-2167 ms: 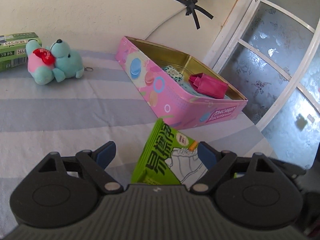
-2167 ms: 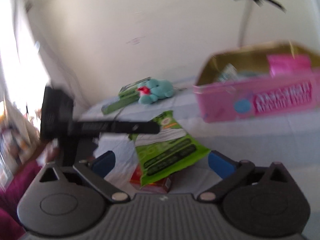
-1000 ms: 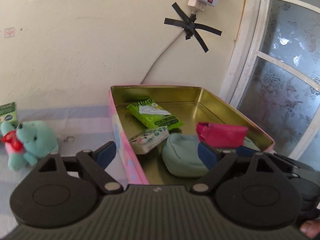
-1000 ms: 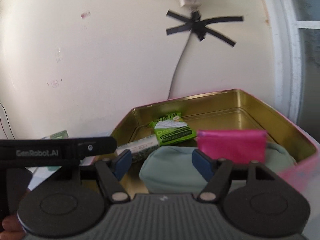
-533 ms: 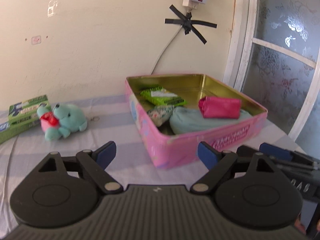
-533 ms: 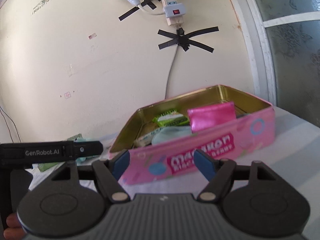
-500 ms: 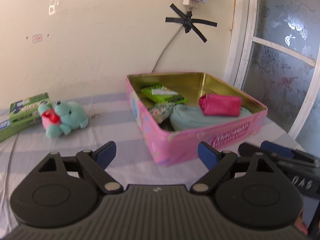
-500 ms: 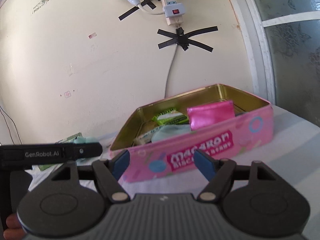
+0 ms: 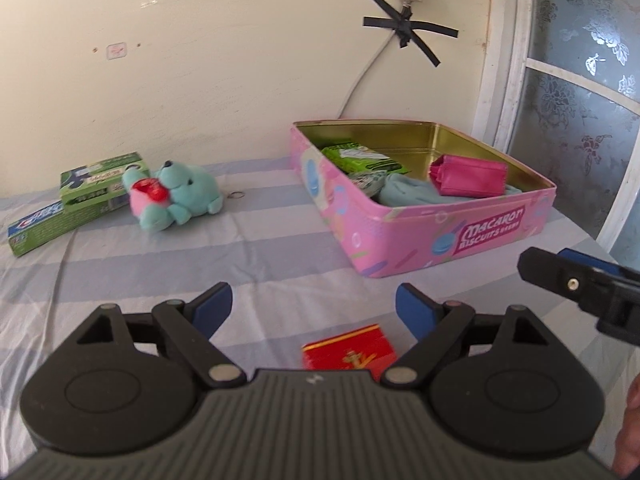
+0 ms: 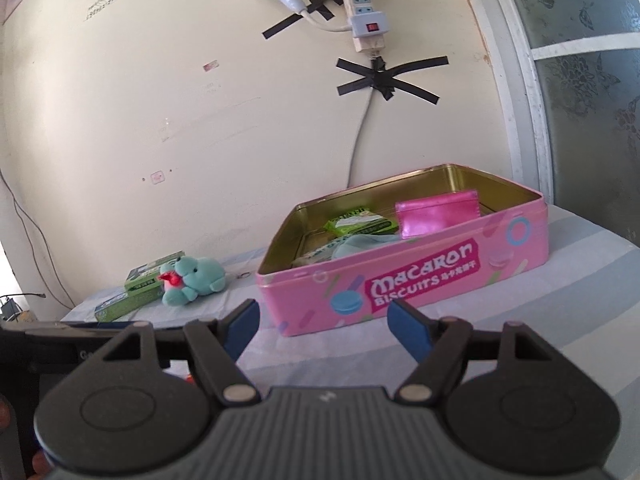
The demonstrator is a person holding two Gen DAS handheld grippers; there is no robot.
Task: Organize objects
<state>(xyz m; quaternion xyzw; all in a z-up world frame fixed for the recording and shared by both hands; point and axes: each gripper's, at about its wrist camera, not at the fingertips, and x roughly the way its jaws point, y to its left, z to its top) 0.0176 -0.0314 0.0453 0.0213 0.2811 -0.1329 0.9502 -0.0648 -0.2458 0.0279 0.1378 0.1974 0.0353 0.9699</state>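
Pink tin walls with a gold lining are being shown by one open biscuit tin [image 9: 448, 236], which is lying on the striped cloth covering the surface [image 9: 168, 256], close to the cream wall. Four things are being carried inside the tin: one green snack packet [image 9: 360, 159] toward the back, one pale patterned packet [image 9: 366, 179] just in front of it, one light blue pouch [image 9: 408, 193], and one magenta purse [image 9: 468, 176] lying on that pouch. Well apart from the tin, toward the left, one teal plush toy [image 9: 176, 196] with a red patch is being seen on the cloth, touching or just beside two green boxes [image 9: 76, 200] that are stacked one on the other. One small metal ring [image 9: 236, 195] is lying just beside the toy. One red packet [image 9: 350, 354] is lying flat on the cloth near the front. The left gripper [image 9: 314, 304] is being held wide open above the cloth, nothing being gripped or touched, with the red packet lying below and between its fingers. The right gripper [image 10: 324, 322] is also being held parted and empty, its blue fingertips [image 10: 404, 330] being framed against the tin's front wall but standing apart from it.
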